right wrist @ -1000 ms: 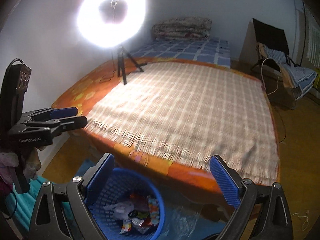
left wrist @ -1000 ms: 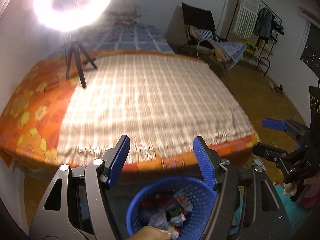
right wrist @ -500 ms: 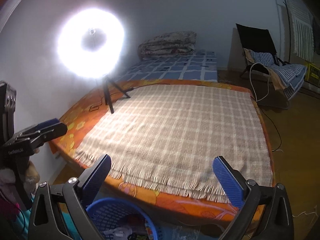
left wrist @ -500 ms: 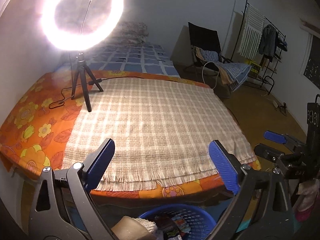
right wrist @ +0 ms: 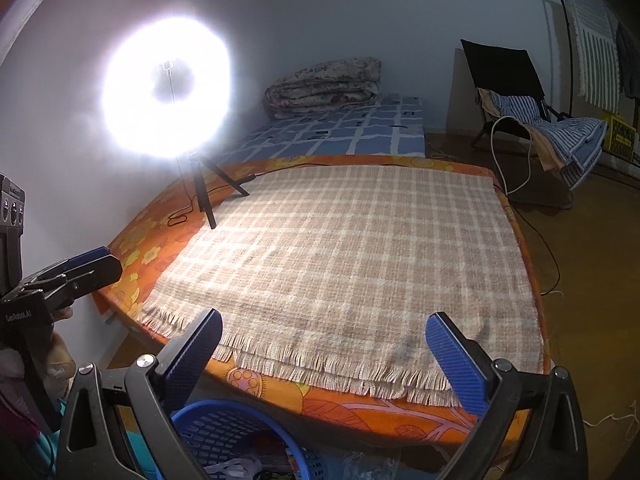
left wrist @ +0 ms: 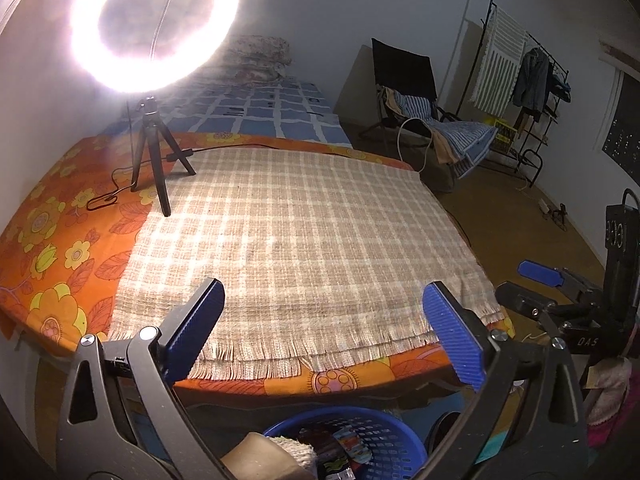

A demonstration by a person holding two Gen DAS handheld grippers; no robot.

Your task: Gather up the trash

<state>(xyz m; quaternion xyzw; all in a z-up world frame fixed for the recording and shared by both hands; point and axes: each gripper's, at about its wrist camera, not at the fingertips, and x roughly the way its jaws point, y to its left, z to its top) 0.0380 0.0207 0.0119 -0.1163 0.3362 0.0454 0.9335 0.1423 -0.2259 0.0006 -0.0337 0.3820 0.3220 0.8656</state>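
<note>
Trash: wrappers and crumpled plastic lie inside the blue basket (left wrist: 372, 440), on the floor at the near foot of the bed; one bright wrapper (left wrist: 352, 442) lies on top of the pile.
Basket from the jaws: below and just in front of both grippers, closer under the left one; in the right view only its rim (right wrist: 224, 416) shows, low and to the left.
Left gripper (left wrist: 320, 332): jaws spread wide, nothing between them, pointing over the bed.
Right gripper (right wrist: 322, 354): jaws equally wide and empty, held just to the right of the left one, which shows at the left edge (right wrist: 80, 272).
Bed: a checked blanket (left wrist: 288, 240) covers an orange flowered sheet (left wrist: 60, 256); no loose trash is visible on it.
Coming move: likely nothing left to pick from the bed; any further piece would lie ahead of the jaws, while the basket sits behind and beneath them. No long axis to judge, as no piece is in reach.
Beyond the blanket: a ring light (left wrist: 154, 28) on a tripod, then a folded quilt (right wrist: 324, 84) by the wall.
</note>
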